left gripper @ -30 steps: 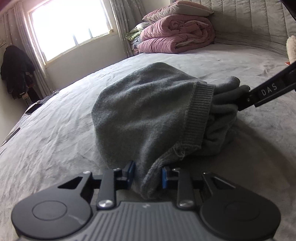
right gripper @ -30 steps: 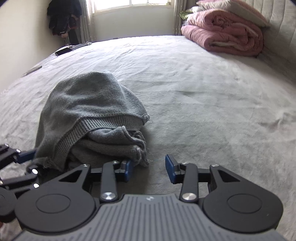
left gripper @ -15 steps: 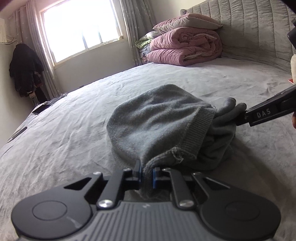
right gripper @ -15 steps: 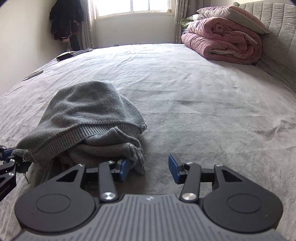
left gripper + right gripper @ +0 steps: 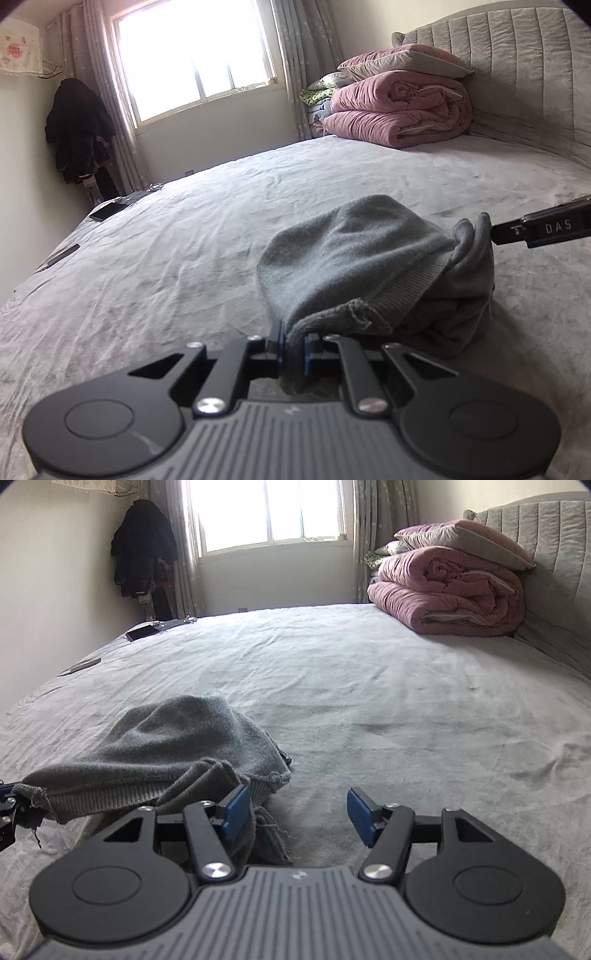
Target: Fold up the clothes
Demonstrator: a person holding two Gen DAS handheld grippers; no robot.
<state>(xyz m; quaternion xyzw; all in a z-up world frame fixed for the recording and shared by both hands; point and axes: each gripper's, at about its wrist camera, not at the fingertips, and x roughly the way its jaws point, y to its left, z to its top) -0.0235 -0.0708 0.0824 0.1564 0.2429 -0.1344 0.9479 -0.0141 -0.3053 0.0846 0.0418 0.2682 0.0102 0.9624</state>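
A crumpled grey knit sweater (image 5: 351, 258) lies on the grey bed sheet (image 5: 166, 258). My left gripper (image 5: 293, 349) is shut on a corner of its ribbed hem and holds that corner slightly off the sheet. In the right wrist view the sweater (image 5: 177, 738) sits at the lower left. My right gripper (image 5: 297, 814) is there with its jaws opening. Its left pad (image 5: 236, 808) rests against a fold and frayed cloth hangs just inside it, but nothing is pinched. One right finger (image 5: 546, 227) shows at the sweater's far side. The left gripper's tip (image 5: 7, 812) shows at the frame's edge.
A folded pink quilt (image 5: 450, 594) with a pillow on top sits by the padded headboard (image 5: 554, 572). A phone (image 5: 142, 632) and a flat dark object (image 5: 83, 665) lie near the bed's far left edge. A dark coat (image 5: 142, 550) hangs beside the window.
My left jaws have shut on the hem corner and lifted it. My right jaws have spread wider beside the fold. Both views now sit higher over the bed.
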